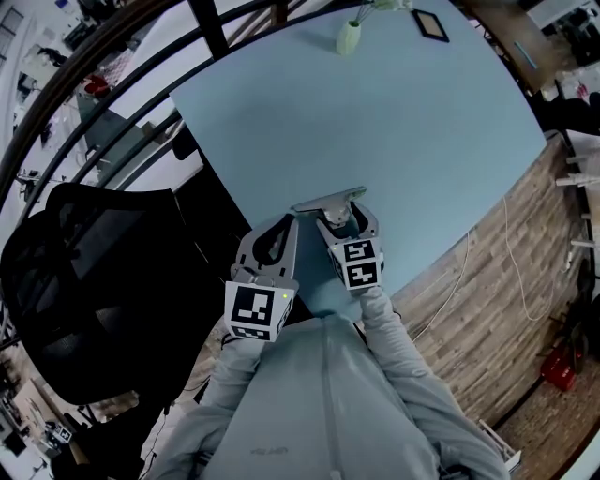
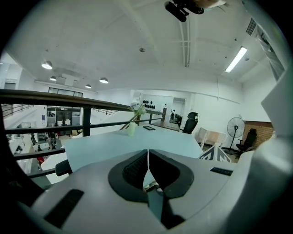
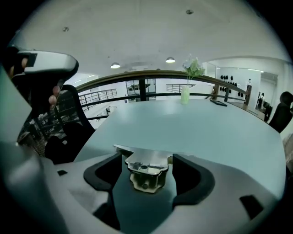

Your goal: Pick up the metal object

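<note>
The right gripper (image 3: 147,155) has its jaws drawn in on the narrow waist of a metal bracket (image 3: 146,171), just inside the tabletop's (image 1: 394,131) near edge. The pads appear to pinch the waist, while thin gaps show on either side of the brass-toned block below it. A flat, bright plate forms the bracket's top and spreads wider than the jaw tips, reaching past them over the tabletop.

By the look of it the piece is stiff and solid, fairly heavy for its bulk, with smooth faces that could slide between the pads. The waist looks like the sound place to hold it: the wide plate above acts as a stop, whereas a grip on the plate's thin rim would likely let it twist.

The left gripper (image 2: 148,153) hangs beside the right one at the tabletop's near edge, jaws pressed together on nothing. A pale vase (image 1: 348,37) with a sprig of flowers stands at the tabletop's far edge, with a dark flat slab (image 1: 429,24) near it. A black office chair (image 1: 103,272) sits off the tabletop's left side.
</note>
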Demonstrator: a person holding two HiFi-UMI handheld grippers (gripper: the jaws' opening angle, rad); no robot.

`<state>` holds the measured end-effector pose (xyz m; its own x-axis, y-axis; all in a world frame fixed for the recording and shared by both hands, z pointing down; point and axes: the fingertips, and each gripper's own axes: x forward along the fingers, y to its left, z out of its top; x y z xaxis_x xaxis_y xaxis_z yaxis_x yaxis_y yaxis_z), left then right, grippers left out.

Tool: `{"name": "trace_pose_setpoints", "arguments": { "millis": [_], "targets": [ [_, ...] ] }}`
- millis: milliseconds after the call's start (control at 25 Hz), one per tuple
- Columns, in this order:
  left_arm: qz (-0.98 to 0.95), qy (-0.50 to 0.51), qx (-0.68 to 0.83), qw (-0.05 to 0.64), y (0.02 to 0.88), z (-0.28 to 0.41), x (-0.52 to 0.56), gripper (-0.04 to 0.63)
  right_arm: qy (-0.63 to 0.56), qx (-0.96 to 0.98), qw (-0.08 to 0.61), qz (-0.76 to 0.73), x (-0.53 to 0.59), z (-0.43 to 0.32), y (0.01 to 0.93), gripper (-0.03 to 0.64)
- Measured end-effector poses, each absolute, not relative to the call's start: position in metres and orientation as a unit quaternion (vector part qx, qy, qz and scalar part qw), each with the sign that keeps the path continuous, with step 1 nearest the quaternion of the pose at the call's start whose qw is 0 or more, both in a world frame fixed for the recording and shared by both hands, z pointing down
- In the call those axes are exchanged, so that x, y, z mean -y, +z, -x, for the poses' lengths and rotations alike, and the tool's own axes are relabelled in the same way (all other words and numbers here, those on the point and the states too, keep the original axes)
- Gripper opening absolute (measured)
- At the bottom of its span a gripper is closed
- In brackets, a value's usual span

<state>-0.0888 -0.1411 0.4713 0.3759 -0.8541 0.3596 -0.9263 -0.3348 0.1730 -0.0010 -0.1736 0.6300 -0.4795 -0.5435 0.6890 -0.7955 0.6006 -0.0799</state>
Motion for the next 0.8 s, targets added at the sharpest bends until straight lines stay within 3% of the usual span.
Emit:
{"name": "trace_pose_setpoints", "arguments": {
  "millis": [800],
  "targets": [
    [-0.810, 0.099, 0.547, 0.185, 0.478, 0.104, 0.137, 0.031, 0.202, 0.809, 0.358, -0.420, 0.175, -0.001, 0.647, 0.326]
  ]
}}
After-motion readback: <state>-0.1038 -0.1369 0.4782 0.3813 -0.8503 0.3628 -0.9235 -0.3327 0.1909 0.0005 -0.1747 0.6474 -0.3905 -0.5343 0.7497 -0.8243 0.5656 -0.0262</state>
